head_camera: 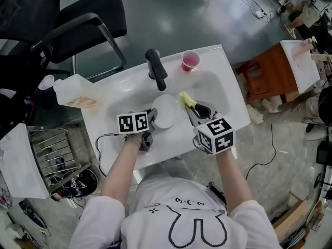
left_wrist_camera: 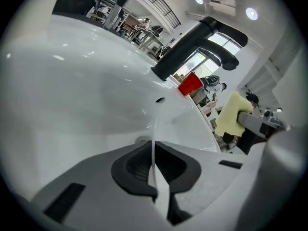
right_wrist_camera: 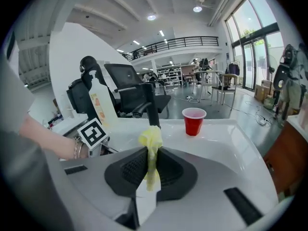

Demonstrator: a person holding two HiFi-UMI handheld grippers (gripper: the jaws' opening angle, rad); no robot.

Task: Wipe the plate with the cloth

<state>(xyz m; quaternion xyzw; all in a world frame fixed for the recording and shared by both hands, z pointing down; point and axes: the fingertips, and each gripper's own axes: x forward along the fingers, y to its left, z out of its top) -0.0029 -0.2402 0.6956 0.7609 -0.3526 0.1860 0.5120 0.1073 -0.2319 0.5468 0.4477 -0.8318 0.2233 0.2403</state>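
Standing at a white sink (head_camera: 174,141), a person holds a gripper in each hand. The left gripper (left_wrist_camera: 154,155) is squeezed tight on the rim of a white plate (head_camera: 165,110). In the left gripper view the plate shows only as a thin white edge between the black pads (left_wrist_camera: 130,165). The plate is over the sink bowl, just in front of the black tap (head_camera: 156,69). The right gripper (right_wrist_camera: 150,153) is pinched tight on a yellow cloth (right_wrist_camera: 151,141), which sticks up out of the jaws in a little bunch. In the head view the cloth is just beside the right edge of the plate, and I cannot tell if they touch. A red cup (head_camera: 190,60) stands on the back rim of the sink, a little to the right of the tap. A white bottle (head_camera: 72,91) sits on the left end of the sink top. Black chairs (head_camera: 88,30) stand behind the sink on the grey floor.
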